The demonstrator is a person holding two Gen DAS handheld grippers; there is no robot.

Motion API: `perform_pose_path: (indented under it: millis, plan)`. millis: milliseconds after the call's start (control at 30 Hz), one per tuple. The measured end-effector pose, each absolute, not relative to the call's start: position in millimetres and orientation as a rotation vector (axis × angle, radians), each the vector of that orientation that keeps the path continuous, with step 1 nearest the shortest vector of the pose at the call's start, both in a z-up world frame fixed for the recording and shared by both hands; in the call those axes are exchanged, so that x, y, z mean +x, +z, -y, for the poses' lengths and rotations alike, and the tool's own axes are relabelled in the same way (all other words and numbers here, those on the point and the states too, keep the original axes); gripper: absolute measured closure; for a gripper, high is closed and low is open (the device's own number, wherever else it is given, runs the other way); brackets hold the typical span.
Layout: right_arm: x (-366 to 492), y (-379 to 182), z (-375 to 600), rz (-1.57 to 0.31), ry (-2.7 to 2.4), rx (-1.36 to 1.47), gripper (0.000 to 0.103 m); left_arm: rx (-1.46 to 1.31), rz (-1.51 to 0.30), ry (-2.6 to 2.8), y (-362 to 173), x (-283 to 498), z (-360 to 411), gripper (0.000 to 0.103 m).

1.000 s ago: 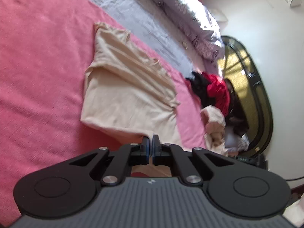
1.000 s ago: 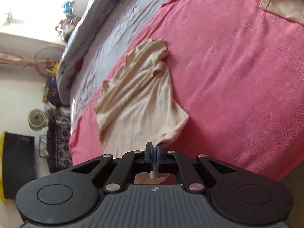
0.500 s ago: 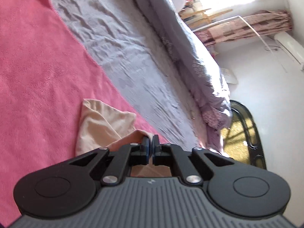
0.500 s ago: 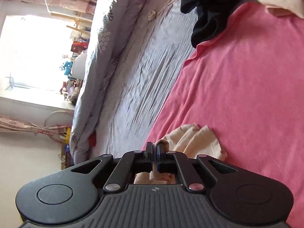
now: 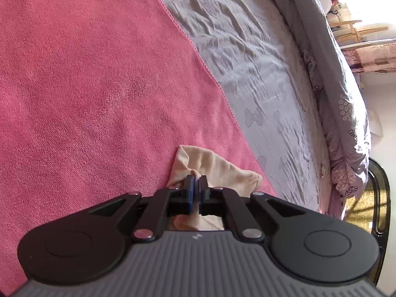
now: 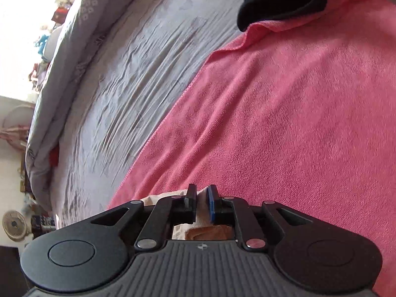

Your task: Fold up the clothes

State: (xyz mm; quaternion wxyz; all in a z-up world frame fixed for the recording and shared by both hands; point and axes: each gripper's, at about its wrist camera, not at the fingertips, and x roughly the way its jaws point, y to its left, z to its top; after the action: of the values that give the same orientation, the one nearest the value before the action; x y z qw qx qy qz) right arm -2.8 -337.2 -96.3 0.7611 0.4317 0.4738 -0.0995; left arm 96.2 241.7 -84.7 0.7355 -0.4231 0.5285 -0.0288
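Note:
A beige garment (image 5: 222,168) lies bunched on the pink towel (image 5: 86,86), close to the towel's edge by the grey sheet. My left gripper (image 5: 197,180) is shut on a fold of it, with cloth poking out past the pads. In the right wrist view my right gripper (image 6: 202,193) has its jaws opening. A gap shows between the pads and the beige garment (image 6: 203,212) sits loose in it, mostly hidden under the gripper body. Both grippers point steeply down at the bed.
A grey sheet (image 5: 259,61) and a rolled grey quilt (image 5: 341,104) run along the far side of the pink towel (image 6: 297,123). A black garment (image 6: 284,2) lies on the towel's corner at the top. A small fan (image 6: 13,225) stands on the floor at the left.
Both grippers have carried the garment's edge across and down toward the towel's far edge, doubling it over. The right jaws, shut on the cloth before, now stand apart.

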Motion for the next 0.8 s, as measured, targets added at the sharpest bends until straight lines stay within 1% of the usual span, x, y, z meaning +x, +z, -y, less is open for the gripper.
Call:
perform_pose_path:
  millis: [33,67,100,200,233,300,367,433,467,500,567,667,800]
  plan:
    - [-1.4,-91.0,335.7,-1.036,-0.213,0.857,0.070,-0.916,-1.159,-0.057,-83.4,98.7,-244.0,0.103]
    - [0.4,-85.5,333.1,-1.044,-0.216,0.759,0.061,-0.885,-1.167,-0.043,-81.4,102.4,-246.6,0.102]
    - [1.3,-80.1,328.7,-1.052,-0.214,0.652,0.059,-0.848,-1.178,-0.030,-79.1,106.4,-249.3,0.103]
    - [-7.8,-62.0,310.6,-1.067,-0.174,0.355,0.059,-0.628,-1.203,-0.058,-60.0,108.3,-244.2,0.102]
    - [-18.3,-52.8,301.9,-1.070,-0.114,0.275,0.059,-0.512,-1.207,-0.093,-49.8,103.9,-238.5,0.102]
    - [-45.7,-41.0,280.5,-1.079,-0.004,0.110,0.054,-0.256,-1.203,-0.203,-29.8,76.5,-220.7,0.102]
    - [-78.0,-32.9,256.1,-1.102,0.105,-0.030,0.053,-0.134,-1.226,-0.325,-17.6,37.8,-205.9,0.101]
    - [-101.1,-31.5,242.0,-1.119,0.177,-0.057,0.053,-0.103,-1.264,-0.419,-11.6,0.6,-195.6,0.100]
    - [-112.4,-29.7,235.9,-1.127,0.202,-0.053,0.053,-0.091,-1.278,-0.442,-11.2,-15.2,-192.2,0.093]
    - [-116.9,-29.7,233.7,-1.130,0.204,-0.022,0.053,-0.079,-1.292,-0.465,-10.8,-31.0,-188.7,0.083]
    - [-118.3,-31.6,233.3,-1.140,0.211,0.058,0.054,-0.055,-1.298,-0.462,-15.6,-51.3,-182.2,0.077]
    - [-116.9,-29.6,232.8,-1.150,0.300,0.169,0.054,-0.094,-1.299,-0.423,-24.8,-57.0,-186.2,0.078]
    - [-114.6,-25.4,220.8,-1.138,0.392,0.101,0.053,-0.077,-1.255,-0.431,-21.5,-57.9,-192.1,0.077]
